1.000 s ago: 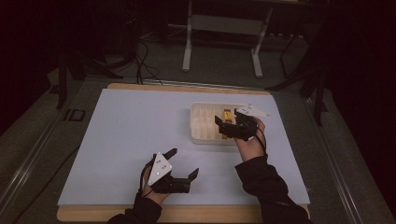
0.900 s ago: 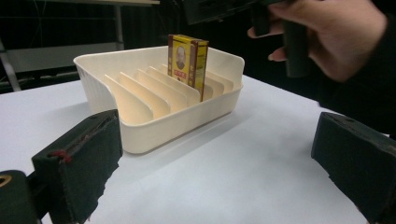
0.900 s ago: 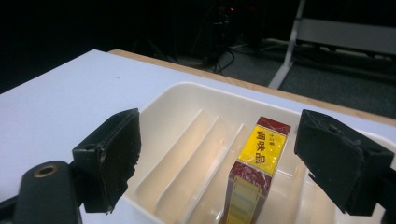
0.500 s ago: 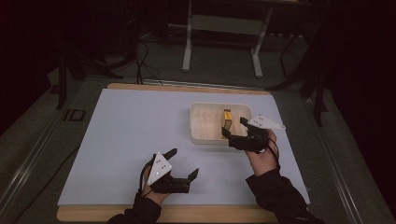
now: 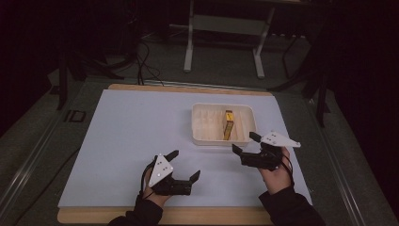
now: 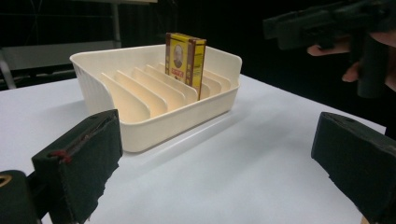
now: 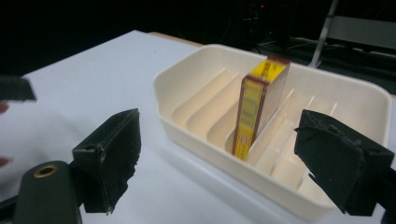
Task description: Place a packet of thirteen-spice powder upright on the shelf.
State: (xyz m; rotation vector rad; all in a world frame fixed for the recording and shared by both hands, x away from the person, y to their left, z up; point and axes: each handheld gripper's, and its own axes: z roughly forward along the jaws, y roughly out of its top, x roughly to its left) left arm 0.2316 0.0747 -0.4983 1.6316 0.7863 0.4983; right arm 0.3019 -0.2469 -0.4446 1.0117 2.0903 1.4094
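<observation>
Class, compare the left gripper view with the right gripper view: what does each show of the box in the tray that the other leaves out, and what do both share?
Left gripper view: the yellow cardboard box's broad printed face with a portrait, plus the right gripper beyond. Right gripper view: the box's narrow patterned edge. Both: the box standing upright between dividers of the cream plastic slotted tray on the white table, with open fingers in front.

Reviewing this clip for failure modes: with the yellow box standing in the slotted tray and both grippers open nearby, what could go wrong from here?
The yellow box stands on edge in one slot of the cream tray, rising above its rim, so a stray knock could tip it. The right gripper, open, sits close to the tray's near wall; a careless move might nudge the tray across the smooth white sheet. The left gripper, also open, poses little risk.
</observation>
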